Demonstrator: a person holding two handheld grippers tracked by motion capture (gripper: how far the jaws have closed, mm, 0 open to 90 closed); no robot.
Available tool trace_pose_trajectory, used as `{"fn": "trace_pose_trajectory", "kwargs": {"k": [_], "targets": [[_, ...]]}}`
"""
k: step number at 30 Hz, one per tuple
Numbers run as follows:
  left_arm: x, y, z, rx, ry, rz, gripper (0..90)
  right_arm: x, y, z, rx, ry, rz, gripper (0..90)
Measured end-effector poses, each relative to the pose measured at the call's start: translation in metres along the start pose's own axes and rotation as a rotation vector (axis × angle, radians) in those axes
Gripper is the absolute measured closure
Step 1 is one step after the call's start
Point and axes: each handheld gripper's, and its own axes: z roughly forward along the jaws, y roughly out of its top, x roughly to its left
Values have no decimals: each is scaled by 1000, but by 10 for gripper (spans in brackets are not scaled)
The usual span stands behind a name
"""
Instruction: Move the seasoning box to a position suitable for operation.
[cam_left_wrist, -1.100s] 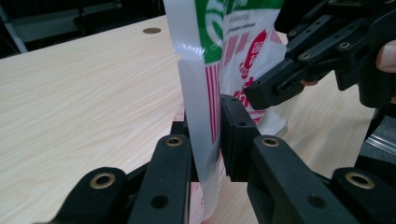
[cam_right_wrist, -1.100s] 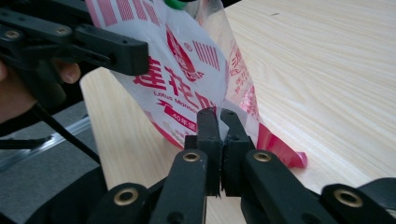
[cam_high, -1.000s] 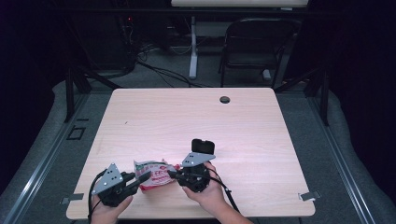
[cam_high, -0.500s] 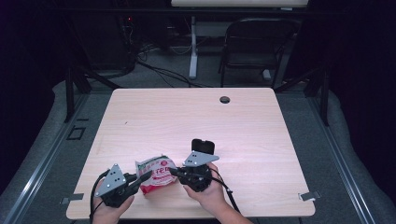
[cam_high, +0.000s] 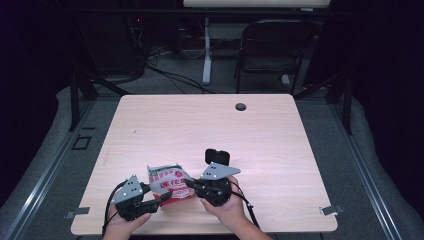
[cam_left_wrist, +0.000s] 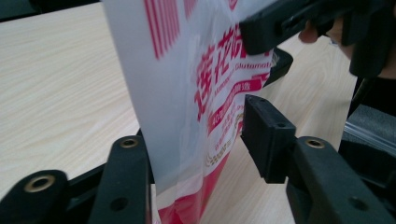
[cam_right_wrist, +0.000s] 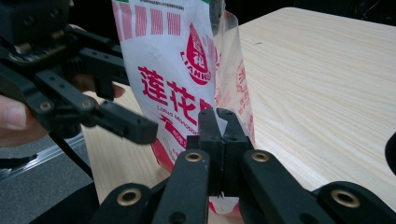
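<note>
Pale wooden table (cam_high: 280, 140) fills the high view, where a white and red printed plastic packet (cam_high: 169, 183) stands near the front edge between the left gripper (cam_high: 161, 196) and the right gripper (cam_high: 191, 183). Up close, the right gripper view shows its jaws pinched tight on the packet's edge. Meanwhile the left gripper view shows jaws just opened, with the packet between them but one pad clear of it.

A pale wooden table (cam_high: 280, 130) with a round cable hole (cam_high: 240, 106) was set on a grey floor (cam_high: 385, 165). Behind it a dark folding chair (cam_high: 272, 52) and tangled cables (cam_high: 165, 70) were seen; the surrounding room was left dim.
</note>
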Motion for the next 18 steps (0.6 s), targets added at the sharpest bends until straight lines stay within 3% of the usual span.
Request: {"fn": "trace_pose_trajectory", "kwargs": {"k": [1,2,4,7,11,13,18], "targets": [[0,-1,1,0,9,0,551,0,0,0,0,0,-2,900],[1,-3,3,1,-14,-9,535,0,0,-1,-1,0,-3,900],[2,-6,7,15,-16,-4,515,0,-1,-1,-4,-2,-11,900],[7,-11,13,45,-80,-16,478,0,0,-2,-4,5,-29,900],[12,-16,19,70,-107,-46,462,1,-1,-4,-10,4,-37,900],[14,-18,21,71,-118,-72,454,1,-2,-5,-9,7,-41,900],[17,-20,26,76,-114,-85,447,1,-6,-7,-12,6,-45,900]]}}
